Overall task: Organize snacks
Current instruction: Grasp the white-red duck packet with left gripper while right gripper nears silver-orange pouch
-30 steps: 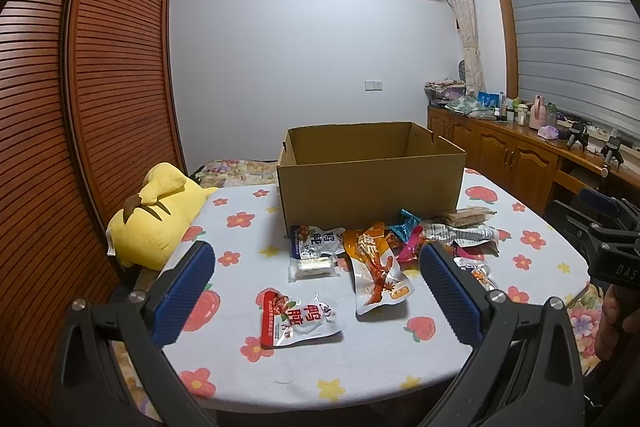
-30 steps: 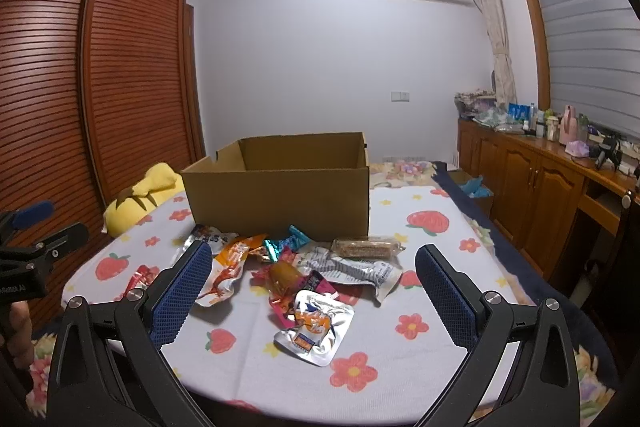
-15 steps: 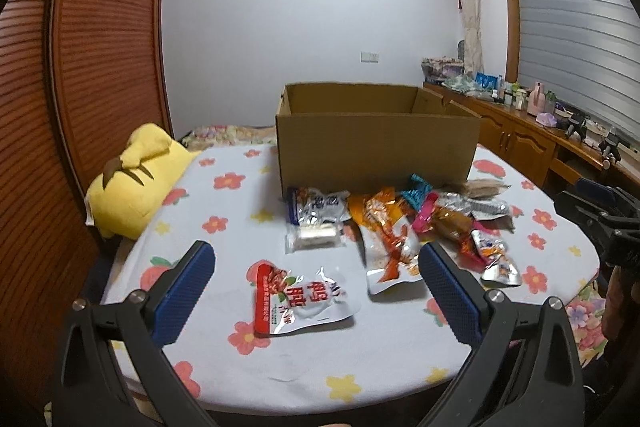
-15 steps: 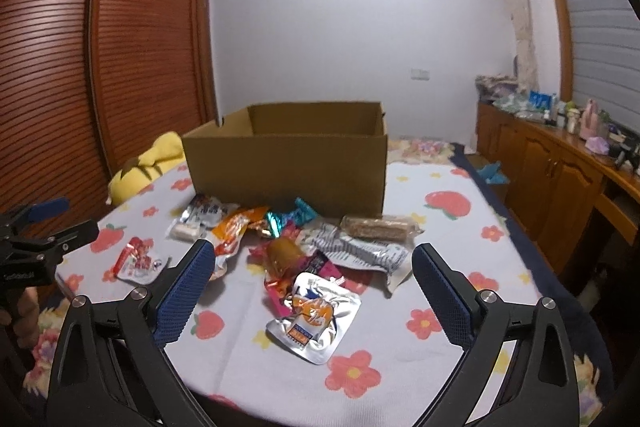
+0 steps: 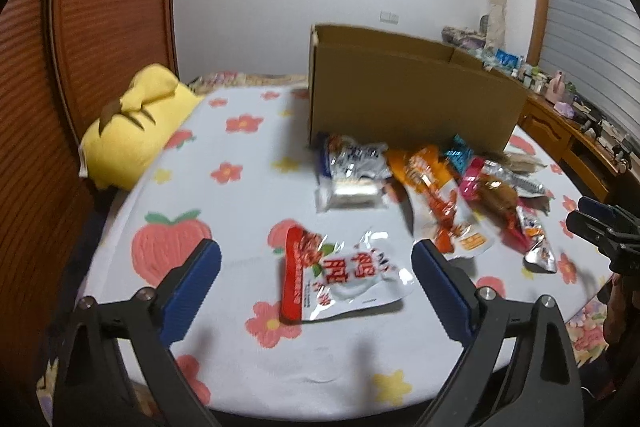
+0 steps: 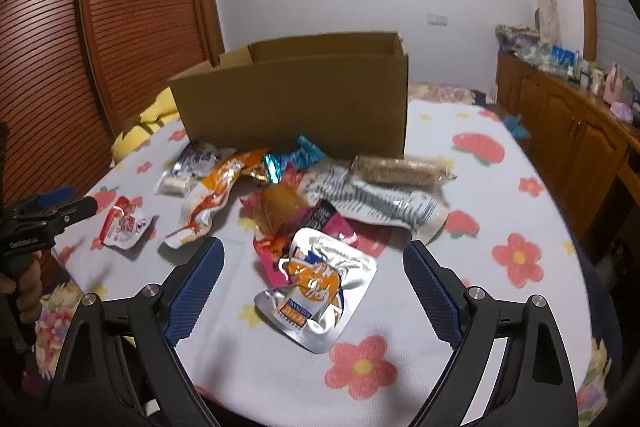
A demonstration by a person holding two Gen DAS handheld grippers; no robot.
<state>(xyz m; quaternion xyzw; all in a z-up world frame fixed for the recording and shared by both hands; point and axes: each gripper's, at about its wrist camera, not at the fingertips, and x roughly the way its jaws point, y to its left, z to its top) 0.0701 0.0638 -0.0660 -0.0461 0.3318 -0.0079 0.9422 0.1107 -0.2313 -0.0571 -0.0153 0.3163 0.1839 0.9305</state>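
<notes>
Only the left wrist view shows the yellow plush toy whole, lying far off to the left of the left gripper, whose jaws stand wide open and hold nothing; between and just ahead of them lies the red-and-white snack pouch on the flowered tabletop. From the right wrist view that same pouch is small and off to the left, and the plush is mostly hidden behind the cardboard box. The right gripper is likewise spread open and empty, with the silver foil pouch lying flat between its fingers. Beyond it sits the loose heap (orange pouch, teal wrapper, a brown bar in clear wrap, a grey printed packet) just in front of the box. The box's inside cannot be seen from the left view, and only its far walls show from the right. Both views are blurred, so the print on the packets is hard to read.
</notes>
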